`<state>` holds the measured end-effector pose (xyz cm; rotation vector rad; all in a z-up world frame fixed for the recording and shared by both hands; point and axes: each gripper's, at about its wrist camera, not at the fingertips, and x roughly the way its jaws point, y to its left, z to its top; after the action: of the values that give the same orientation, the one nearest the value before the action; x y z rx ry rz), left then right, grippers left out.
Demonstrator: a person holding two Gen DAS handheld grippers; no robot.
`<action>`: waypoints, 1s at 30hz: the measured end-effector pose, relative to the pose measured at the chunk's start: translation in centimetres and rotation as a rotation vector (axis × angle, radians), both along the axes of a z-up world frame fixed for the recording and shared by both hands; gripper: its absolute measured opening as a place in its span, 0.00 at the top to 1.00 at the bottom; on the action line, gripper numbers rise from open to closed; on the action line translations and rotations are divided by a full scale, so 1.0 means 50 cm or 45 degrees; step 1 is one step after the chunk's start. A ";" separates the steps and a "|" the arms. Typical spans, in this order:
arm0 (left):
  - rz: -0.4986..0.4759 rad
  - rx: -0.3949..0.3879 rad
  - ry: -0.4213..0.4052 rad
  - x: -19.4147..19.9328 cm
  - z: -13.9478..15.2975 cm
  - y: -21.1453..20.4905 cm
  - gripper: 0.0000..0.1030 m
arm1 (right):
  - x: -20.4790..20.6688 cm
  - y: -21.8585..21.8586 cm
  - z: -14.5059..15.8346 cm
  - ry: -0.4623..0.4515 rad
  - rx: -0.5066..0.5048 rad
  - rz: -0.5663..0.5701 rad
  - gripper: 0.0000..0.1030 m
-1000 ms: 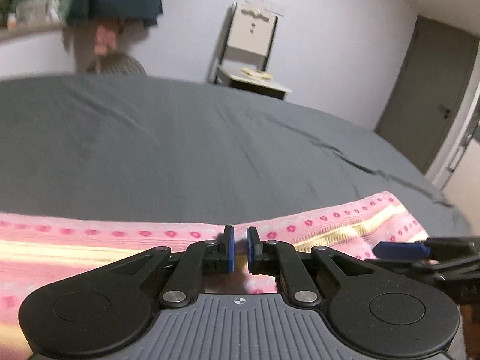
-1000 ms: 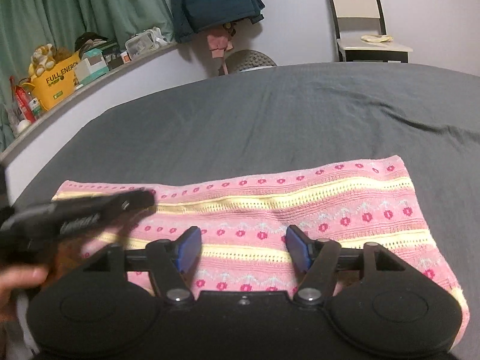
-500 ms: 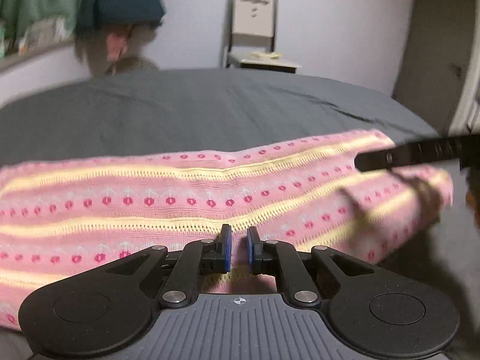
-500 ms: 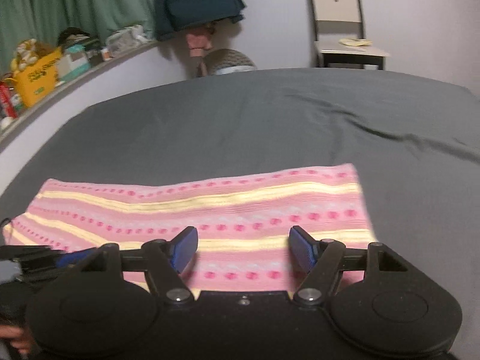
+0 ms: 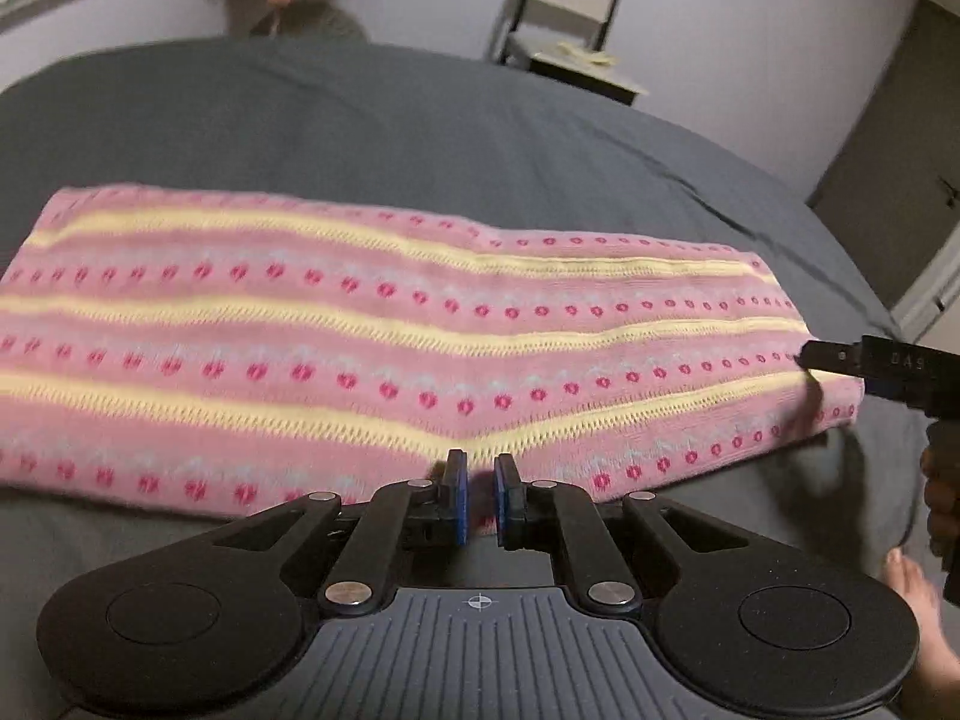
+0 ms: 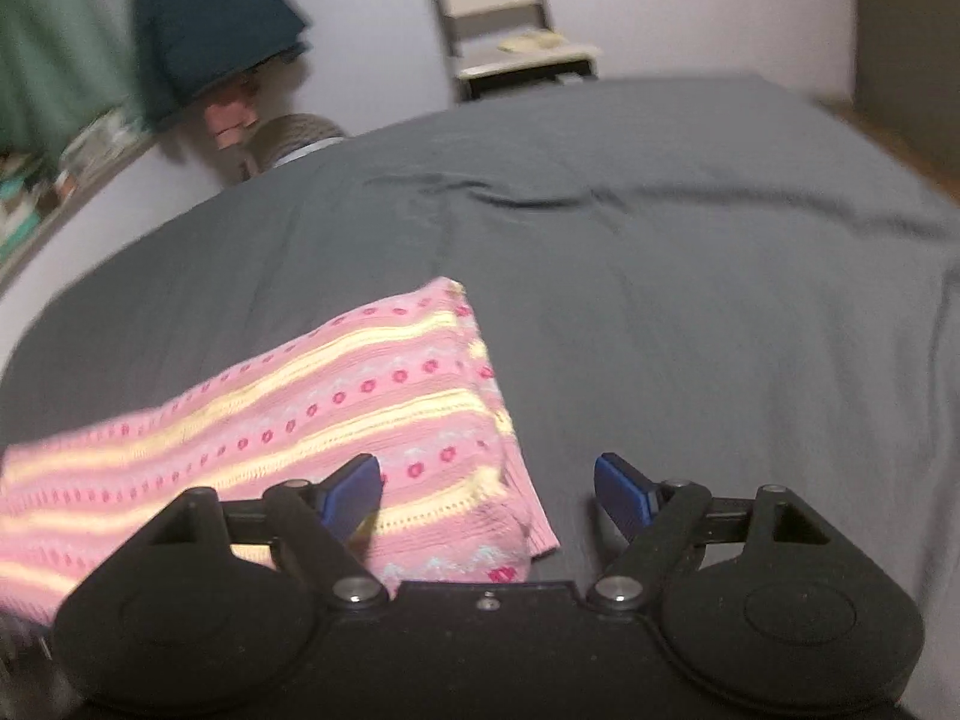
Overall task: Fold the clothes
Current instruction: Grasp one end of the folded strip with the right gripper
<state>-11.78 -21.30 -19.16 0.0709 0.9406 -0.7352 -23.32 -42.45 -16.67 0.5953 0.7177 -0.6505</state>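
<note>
Pink knit garment [image 5: 420,348], striped yellow with rows of red dots: lies on the grey bedsheet [image 5: 420,138] as a long flat band, edges even, seemingly doubled over lengthwise. My left gripper [image 5: 478,495]: at the band's near edge, jaws nearly together with a sliver of gap; whether any cloth is pinched between them, I cannot tell. My right gripper [image 6: 487,486]: spread wide, holding nothing, its left finger over the band's right end [image 6: 480,420]. Progress, as I judge it: one lengthwise fold appears made; crosswise folds into a compact stack likely remain. Chair [image 6: 498,18]: against the far wall.
</note>
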 end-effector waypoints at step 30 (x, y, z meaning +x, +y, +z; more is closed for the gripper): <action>0.062 -0.164 -0.001 -0.026 0.088 0.131 0.91 | -0.033 0.034 -0.056 -0.162 0.040 0.074 0.17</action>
<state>-13.09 -14.75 -14.78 -0.0643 0.8891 -0.7486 -24.95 -40.75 -19.46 0.6363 0.6250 -0.5437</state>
